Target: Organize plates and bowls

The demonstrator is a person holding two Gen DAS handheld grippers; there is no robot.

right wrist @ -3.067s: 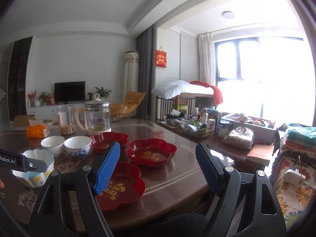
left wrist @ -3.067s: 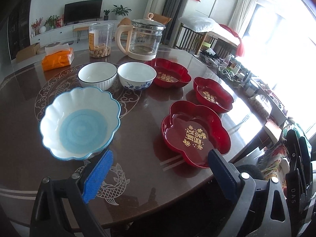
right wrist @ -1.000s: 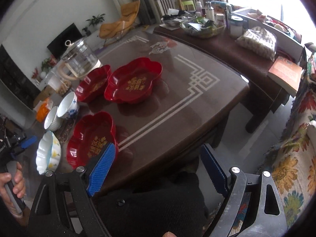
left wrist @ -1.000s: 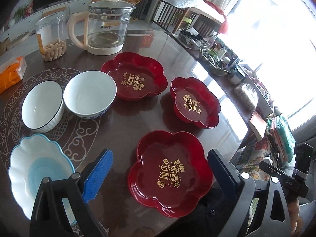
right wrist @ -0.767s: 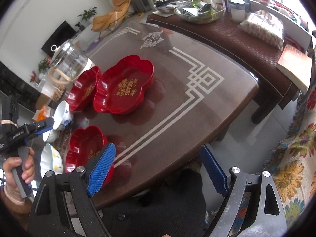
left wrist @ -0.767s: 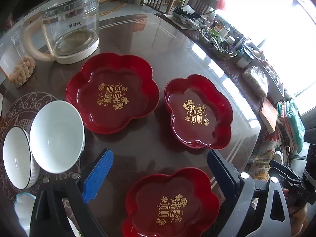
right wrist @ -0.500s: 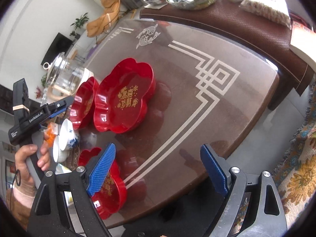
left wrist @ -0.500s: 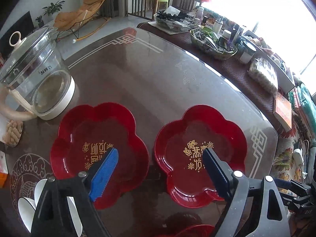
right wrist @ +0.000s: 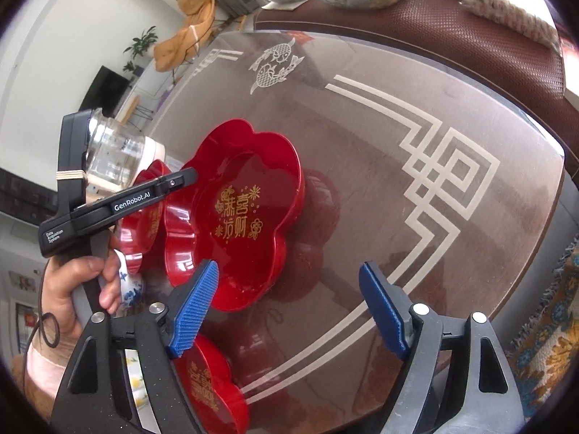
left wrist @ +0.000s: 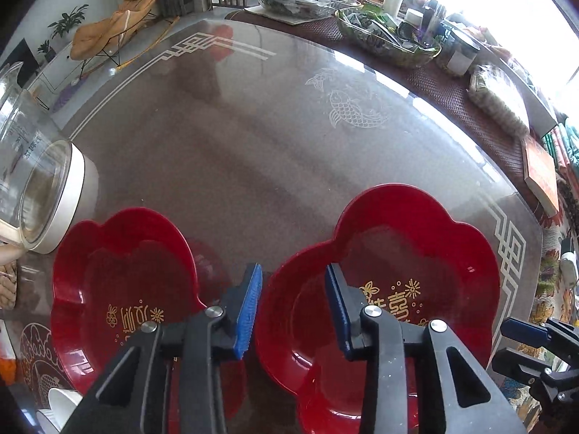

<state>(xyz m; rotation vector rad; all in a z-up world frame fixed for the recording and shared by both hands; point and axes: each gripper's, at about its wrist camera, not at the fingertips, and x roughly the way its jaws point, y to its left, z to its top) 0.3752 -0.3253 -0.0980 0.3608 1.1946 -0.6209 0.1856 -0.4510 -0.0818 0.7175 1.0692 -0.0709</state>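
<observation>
Left gripper (left wrist: 293,296): blue-padded fingers partly apart, straddling the near-left rim of the middle red plate (left wrist: 416,253), one pad outside the rim and one inside; contact with the rim cannot be told. Seen from the right wrist view as a black tool reaching over the same plate's left edge, gripped by the left hand (right wrist: 72,289).

Right gripper (right wrist: 289,307): jaws spread wide, nothing between them; poised above the table edge, just beside the near rim of the middle red plate (right wrist: 239,213).

Plates: three flower-shaped red plates with gold characters. Middle red plate flat on the table. Far red plate (left wrist: 123,282) just to its left, rims close but apart in the left wrist view. Near red plate (right wrist: 206,383) at the table edge, partly under the right gripper's left finger.

Bowls: blue-patterned white bowl (right wrist: 128,284) partly hidden behind the left hand; white bowl rim (left wrist: 58,407) at the bottom-left corner.

Surface: brown table (left wrist: 275,144) under glossy glass, with white fish motifs and a key-pattern border.

Other: glass kettle (left wrist: 39,181) on a cream base beside the far red plate; cluttered side table (left wrist: 452,83) with a glass tray of items and a book; tan lounge chair (left wrist: 119,25), potted plant and television by the wall.
</observation>
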